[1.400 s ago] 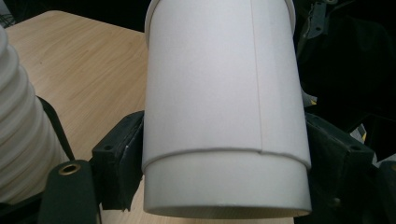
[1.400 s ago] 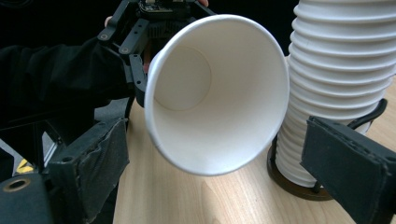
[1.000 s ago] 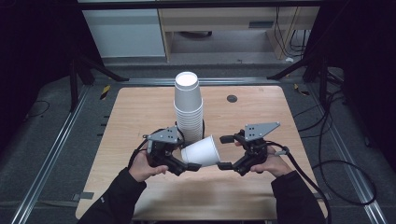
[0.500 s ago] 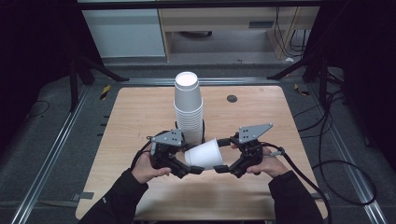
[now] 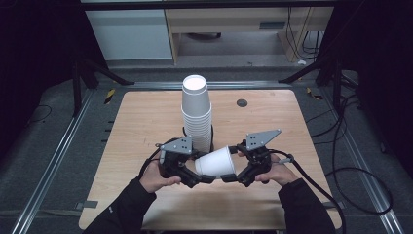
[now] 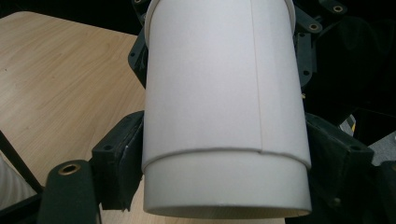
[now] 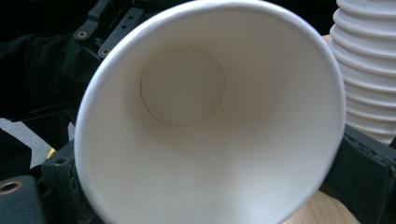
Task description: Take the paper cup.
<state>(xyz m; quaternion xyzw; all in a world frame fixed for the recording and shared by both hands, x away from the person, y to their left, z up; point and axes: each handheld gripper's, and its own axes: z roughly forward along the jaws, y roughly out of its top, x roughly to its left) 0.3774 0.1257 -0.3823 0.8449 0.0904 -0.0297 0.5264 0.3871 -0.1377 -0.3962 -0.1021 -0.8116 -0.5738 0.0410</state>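
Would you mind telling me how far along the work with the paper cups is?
Done: one white paper cup is apart from the upturned cup stack, held sideways above the table. In hand: the left gripper clamps its base end. The right gripper has its jaws beside the rim; they have just been opening, grip unclear. Left: likely setting it down; many cups are stacked.

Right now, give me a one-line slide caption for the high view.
Both grippers hold one paper cup sideways before the upside-down cup stack on the wooden table.
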